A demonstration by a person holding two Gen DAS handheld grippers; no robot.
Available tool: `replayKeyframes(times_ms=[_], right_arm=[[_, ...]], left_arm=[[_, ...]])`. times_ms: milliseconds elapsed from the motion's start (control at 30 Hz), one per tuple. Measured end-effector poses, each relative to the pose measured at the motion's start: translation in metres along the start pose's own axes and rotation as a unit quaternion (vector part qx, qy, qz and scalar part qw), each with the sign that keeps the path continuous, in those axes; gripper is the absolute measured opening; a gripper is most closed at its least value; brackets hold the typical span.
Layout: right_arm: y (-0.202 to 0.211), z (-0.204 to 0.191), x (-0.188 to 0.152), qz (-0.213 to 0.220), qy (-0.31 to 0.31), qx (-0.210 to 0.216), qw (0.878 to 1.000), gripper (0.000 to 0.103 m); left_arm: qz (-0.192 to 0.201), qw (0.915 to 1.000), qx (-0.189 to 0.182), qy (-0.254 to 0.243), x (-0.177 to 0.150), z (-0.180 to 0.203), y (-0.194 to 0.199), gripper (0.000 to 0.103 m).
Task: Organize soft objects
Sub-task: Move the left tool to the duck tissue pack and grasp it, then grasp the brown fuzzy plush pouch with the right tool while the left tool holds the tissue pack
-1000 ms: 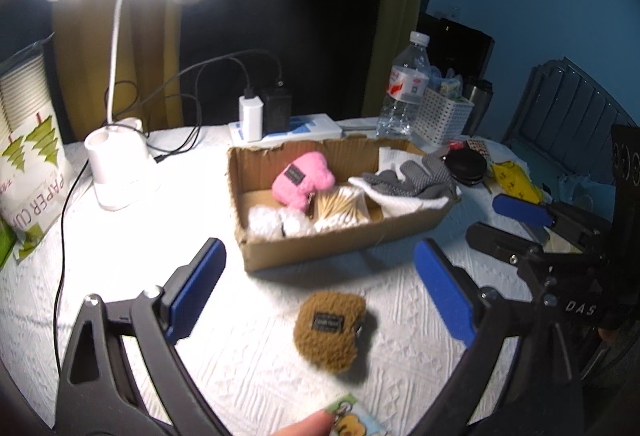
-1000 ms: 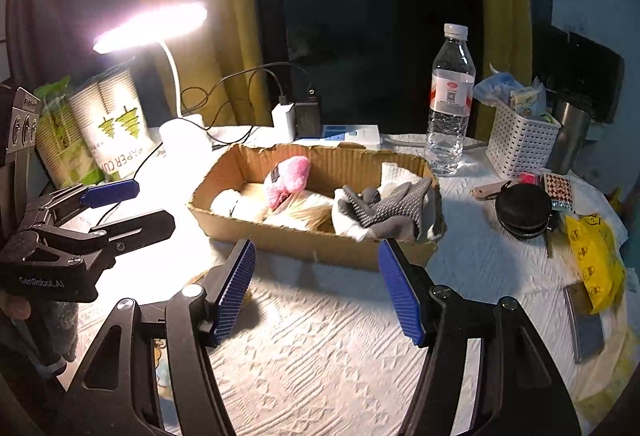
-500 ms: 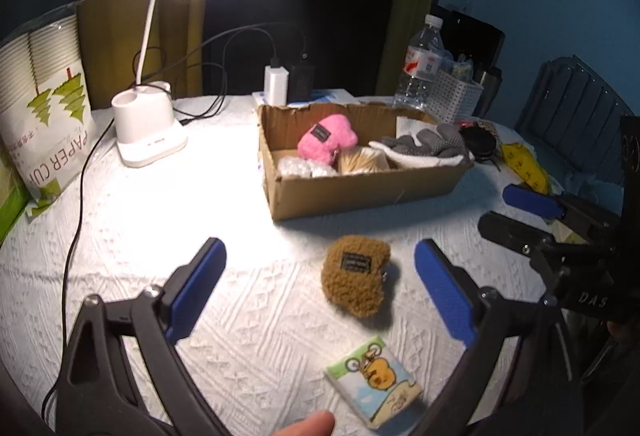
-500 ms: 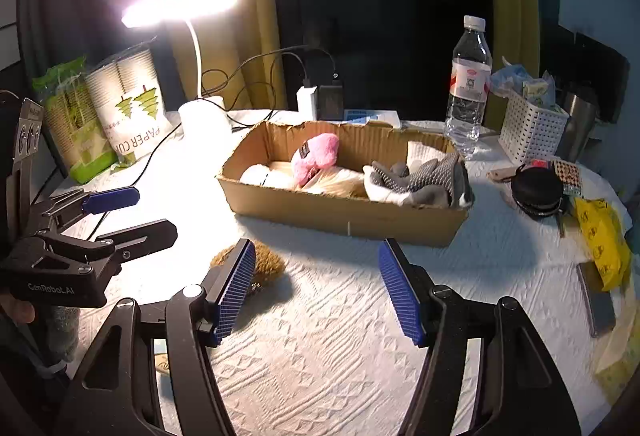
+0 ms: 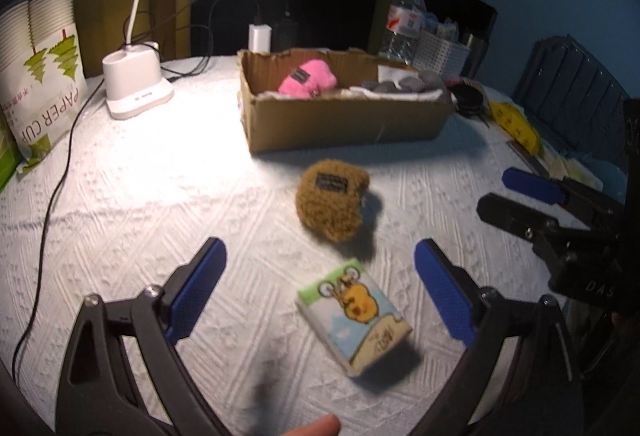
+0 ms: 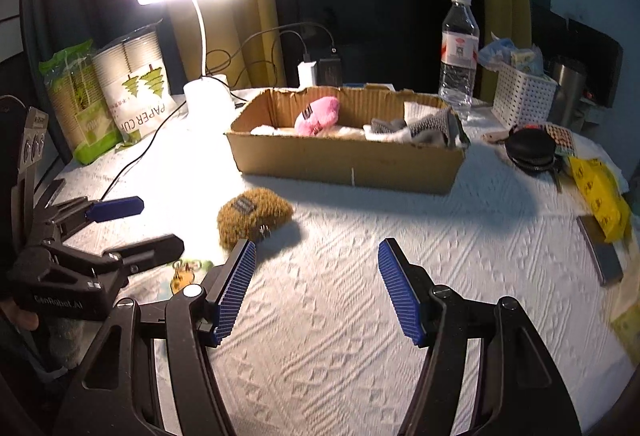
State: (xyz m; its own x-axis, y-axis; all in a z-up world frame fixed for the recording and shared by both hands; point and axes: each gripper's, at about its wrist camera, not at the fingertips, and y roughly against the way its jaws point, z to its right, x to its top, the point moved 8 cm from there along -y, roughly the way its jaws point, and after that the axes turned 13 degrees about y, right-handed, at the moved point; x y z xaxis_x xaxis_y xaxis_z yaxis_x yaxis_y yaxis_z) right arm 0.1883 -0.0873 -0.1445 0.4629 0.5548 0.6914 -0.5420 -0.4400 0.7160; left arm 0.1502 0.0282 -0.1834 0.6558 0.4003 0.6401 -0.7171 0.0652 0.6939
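A brown fuzzy pouch (image 5: 331,204) lies on the white tablecloth in front of the cardboard box (image 5: 344,123); it also shows in the right wrist view (image 6: 252,213). A small tissue pack with a cartoon print (image 5: 354,314) lies nearer, between the fingers of my open, empty left gripper (image 5: 320,292). The box (image 6: 348,161) holds a pink plush (image 5: 308,80), grey gloves (image 6: 420,127) and white soft items. My right gripper (image 6: 318,286) is open and empty over bare cloth, right of the pouch.
A lit desk lamp (image 5: 134,83) with cables stands at the back left beside paper cup packs (image 5: 38,75). A water bottle (image 6: 458,51), white basket (image 6: 522,95), black round case (image 6: 530,149), yellow packet (image 6: 598,191) and a dark flat bar (image 6: 600,250) sit to the right.
Both grippers have pulled back from the box. The brown pouch and the tissue pack have come further into the left wrist view. Both stay open.
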Motion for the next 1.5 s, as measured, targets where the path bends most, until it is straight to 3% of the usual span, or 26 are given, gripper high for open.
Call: replayKeyframes(times_ms=[200, 433, 533, 800, 1133, 1500], right_arm=[[0.005, 0.005, -0.016, 0.000, -0.013, -0.004, 1.000, 0.067], [0.008, 0.015, -0.027, -0.002, -0.025, -0.007, 1.000, 0.067], [0.006, 0.015, -0.024, -0.002, -0.024, -0.006, 1.000, 0.067], [-0.010, 0.004, -0.015, -0.012, -0.009, 0.005, 1.000, 0.067], [-0.051, -0.032, 0.011, -0.034, 0.030, 0.028, 0.999, 0.067], [-0.098, -0.053, 0.027, -0.067, 0.049, 0.049, 0.995, 0.070]], left_arm=[[-0.029, 0.9990, 0.018, -0.028, -0.028, 0.014, -0.019, 0.096], [-0.035, 0.9978, 0.039, -0.039, -0.035, 0.011, -0.030, 0.095], [-0.028, 0.9964, 0.048, -0.063, -0.035, 0.009, -0.027, 0.068], [-0.021, 0.9983, 0.025, -0.049, -0.031, -0.012, -0.013, 0.065], [0.034, 0.9988, 0.035, -0.005, 0.010, -0.061, 0.011, 0.065], [0.035, 0.9986, 0.030, 0.025, 0.022, -0.097, 0.004, 0.066]])
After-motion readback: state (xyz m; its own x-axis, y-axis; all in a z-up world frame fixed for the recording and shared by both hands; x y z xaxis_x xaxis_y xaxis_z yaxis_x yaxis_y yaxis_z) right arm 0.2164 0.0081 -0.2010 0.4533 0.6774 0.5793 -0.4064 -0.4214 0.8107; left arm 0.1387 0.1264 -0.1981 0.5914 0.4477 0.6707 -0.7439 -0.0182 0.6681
